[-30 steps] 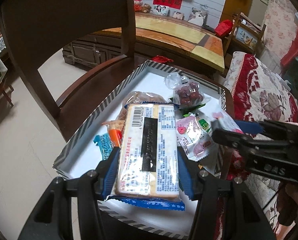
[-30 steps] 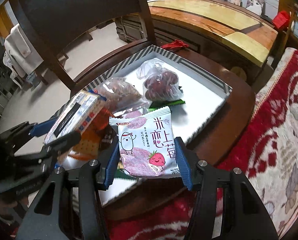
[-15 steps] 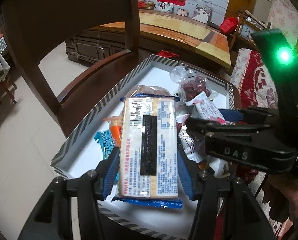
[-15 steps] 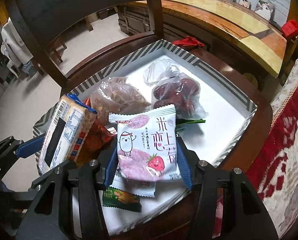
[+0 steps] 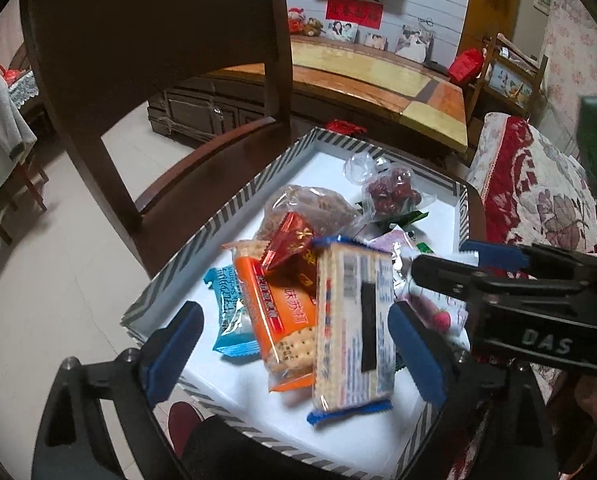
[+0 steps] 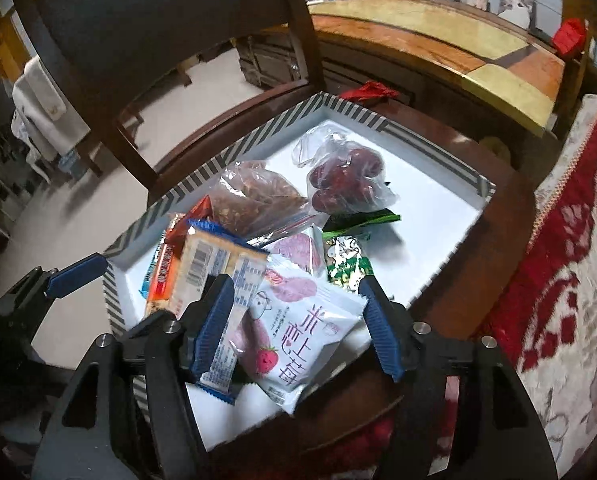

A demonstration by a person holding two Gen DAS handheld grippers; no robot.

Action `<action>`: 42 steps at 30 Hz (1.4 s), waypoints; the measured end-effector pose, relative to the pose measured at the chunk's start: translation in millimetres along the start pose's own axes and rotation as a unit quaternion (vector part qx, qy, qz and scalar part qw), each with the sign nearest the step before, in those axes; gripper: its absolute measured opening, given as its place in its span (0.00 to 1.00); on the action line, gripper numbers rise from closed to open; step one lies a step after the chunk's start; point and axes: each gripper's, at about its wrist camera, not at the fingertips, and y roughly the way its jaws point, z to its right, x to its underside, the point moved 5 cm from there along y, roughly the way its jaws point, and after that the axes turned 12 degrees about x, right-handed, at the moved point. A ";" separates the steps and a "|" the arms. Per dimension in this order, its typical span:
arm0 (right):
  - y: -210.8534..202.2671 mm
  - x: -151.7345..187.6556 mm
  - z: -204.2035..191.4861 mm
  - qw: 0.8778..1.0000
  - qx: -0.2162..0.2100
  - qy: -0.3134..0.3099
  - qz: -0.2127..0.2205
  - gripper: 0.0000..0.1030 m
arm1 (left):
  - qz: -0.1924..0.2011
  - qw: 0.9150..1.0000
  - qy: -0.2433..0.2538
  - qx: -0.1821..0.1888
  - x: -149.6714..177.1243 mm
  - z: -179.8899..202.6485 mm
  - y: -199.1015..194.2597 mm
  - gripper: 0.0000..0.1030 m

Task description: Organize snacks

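A white box with a striped rim (image 5: 218,220) (image 6: 218,160) sits on a dark wooden chair seat and holds the snacks. My left gripper (image 5: 294,320) hovers over its near side with its jaws opening. The cracker pack (image 5: 354,328) lies between them, free of the pads, leaning on an orange biscuit pack (image 5: 274,312). My right gripper (image 6: 298,292) is over the box's near corner, jaws opening too. The white strawberry snack pack (image 6: 298,332) rests tilted between its pads, loose. Bags of red dates (image 6: 346,184) and brown snacks (image 6: 258,196) lie farther back.
A blue packet (image 5: 228,312), a red packet (image 5: 294,240) and green packets (image 6: 346,264) also lie in the box. The chair's back (image 5: 158,40) rises behind it. A red patterned cushion (image 6: 570,240) lies right, a long wooden cabinet (image 5: 378,76) behind, and tiled floor (image 5: 38,280) left.
Both grippers have opened. The cracker pack left the left pads and now leans on the pile. The strawberry pack slipped from the right pads and lies tilted in the box.
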 end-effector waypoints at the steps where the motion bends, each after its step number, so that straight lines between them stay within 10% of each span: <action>1: -3.6 2.6 1.3 1.000 -0.001 0.004 0.005 0.63 | 0.002 1.000 0.001 0.000 0.6 0.6 -1.7 0.92; 42: -105.1 99.6 25.7 0.991 0.063 0.059 0.099 0.67 | 0.035 0.999 0.034 0.005 18.8 46.9 -58.3 1.00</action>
